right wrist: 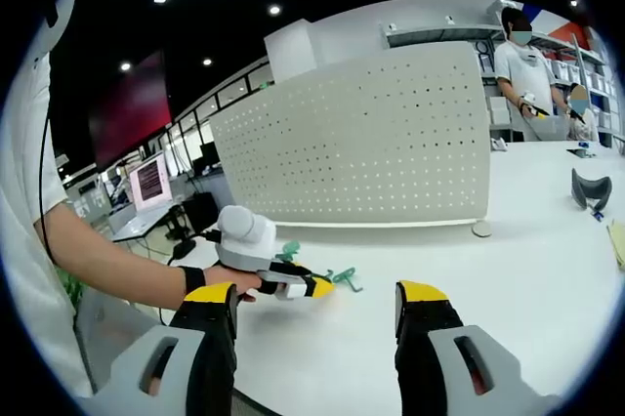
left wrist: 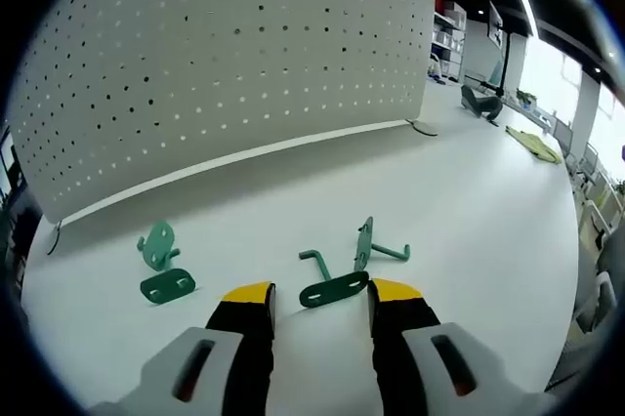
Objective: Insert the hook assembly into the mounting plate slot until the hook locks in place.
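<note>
On the white table lie green metal parts. A hook piece with an oval plate [left wrist: 332, 289] lies just ahead of my left gripper [left wrist: 322, 292], whose yellow-tipped jaws stand open around nothing. Behind it an upright plate with a hook [left wrist: 367, 245] stands. At the left lie a round-headed bracket [left wrist: 157, 245] and a flat oval plate [left wrist: 167, 285]. In the right gripper view, my right gripper [right wrist: 317, 299] is open and held high above the table. The left gripper [right wrist: 288, 286] shows there, held in a person's hand, its tips near the green parts [right wrist: 342, 278].
A curved white perforated panel [left wrist: 225, 55] stands behind the parts. A dark object [left wrist: 481, 102] and a yellow-green cloth [left wrist: 534, 144] lie far right. A person [right wrist: 520, 69] stands beyond the panel. Monitors [right wrist: 148, 182] sit at the left.
</note>
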